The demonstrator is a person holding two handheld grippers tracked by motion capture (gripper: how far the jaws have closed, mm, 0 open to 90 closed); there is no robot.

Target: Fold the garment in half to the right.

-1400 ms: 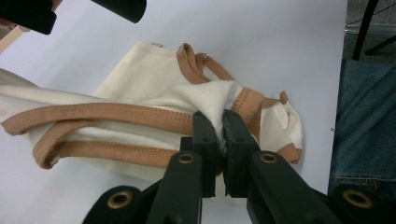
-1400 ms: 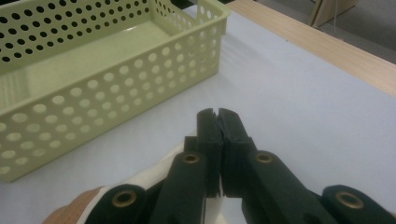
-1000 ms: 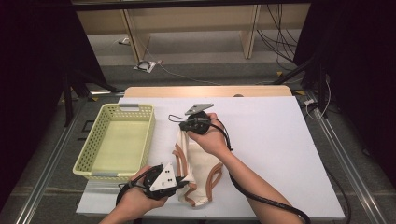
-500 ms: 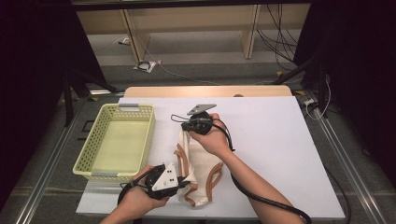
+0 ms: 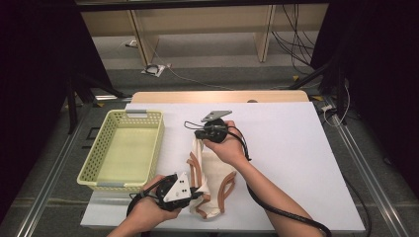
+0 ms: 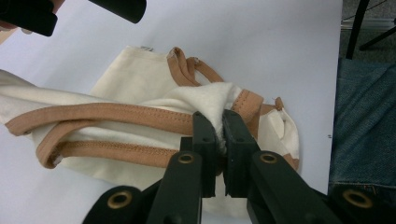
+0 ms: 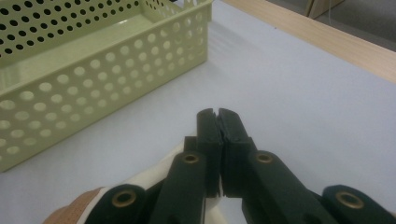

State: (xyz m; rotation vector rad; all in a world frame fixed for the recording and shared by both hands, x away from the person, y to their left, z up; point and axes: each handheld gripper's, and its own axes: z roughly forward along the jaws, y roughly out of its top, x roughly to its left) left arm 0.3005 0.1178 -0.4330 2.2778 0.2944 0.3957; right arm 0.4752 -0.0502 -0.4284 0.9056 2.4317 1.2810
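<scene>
A cream tote bag (image 5: 215,170) with brown straps lies lengthwise on the white table sheet (image 5: 286,148). My left gripper (image 5: 198,195) is at the bag's near end, shut on a fold of cream cloth beside a strap (image 6: 116,114); in the left gripper view the cloth bulges out between the tips of the left gripper (image 6: 217,123). My right gripper (image 5: 199,141) is at the far end, where the bag rises up to it. In the right gripper view the right gripper (image 7: 217,114) has its jaws together, with the bag's cloth (image 7: 149,182) coming out from under them.
A pale yellow perforated basket (image 5: 99,153), empty, stands left of the bag and close to the right gripper's jaws (image 7: 93,84). A wooden strip (image 5: 217,96) borders the table's far edge. A person's jeans (image 6: 364,126) are at the near edge.
</scene>
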